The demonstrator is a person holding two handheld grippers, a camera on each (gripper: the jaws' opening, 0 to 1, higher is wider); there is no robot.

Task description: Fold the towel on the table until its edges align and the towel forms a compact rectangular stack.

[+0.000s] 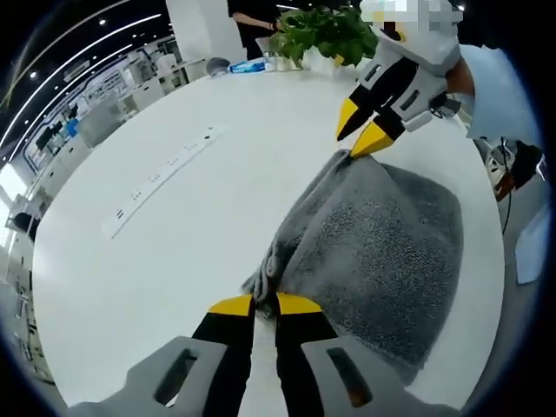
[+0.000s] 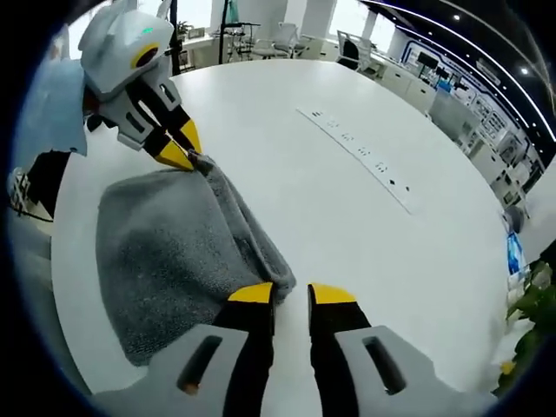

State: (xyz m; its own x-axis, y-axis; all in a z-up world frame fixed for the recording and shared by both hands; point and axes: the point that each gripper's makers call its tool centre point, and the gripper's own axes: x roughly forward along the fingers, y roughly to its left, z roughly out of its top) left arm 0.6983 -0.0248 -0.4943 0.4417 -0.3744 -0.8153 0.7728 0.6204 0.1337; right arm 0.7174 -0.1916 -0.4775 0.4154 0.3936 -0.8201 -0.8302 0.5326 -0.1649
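Grey towel (image 1: 382, 252): lies on the white table (image 1: 174, 243), already doubled over, with a bunched ridge of layers running along one long side between the two grippers.
Left hand-held gripper (image 1: 265, 305): jaws drawn in narrow on the near corner of the ridge, pinching the gathered cloth; seen from the right gripper view it sits at the far corner (image 2: 184, 149), yellow tips together on the fabric.
Right hand-held gripper (image 2: 292, 294): jaws stand a little apart, the left tip touching the towel's corner; whether cloth is actually caught between them I cannot tell. From the left gripper view (image 1: 363, 135) its tips meet at the far corner.
Stage, as I judge it: a fold is in hand, both corners of one edge taken up.
Risk: if the right grip is only partial, that corner may slip during the carry and the edges land skewed.
Risk: bunched layers could separate, so only the top one travels.
Power strip (image 1: 161, 178): well apart, no obstacle.
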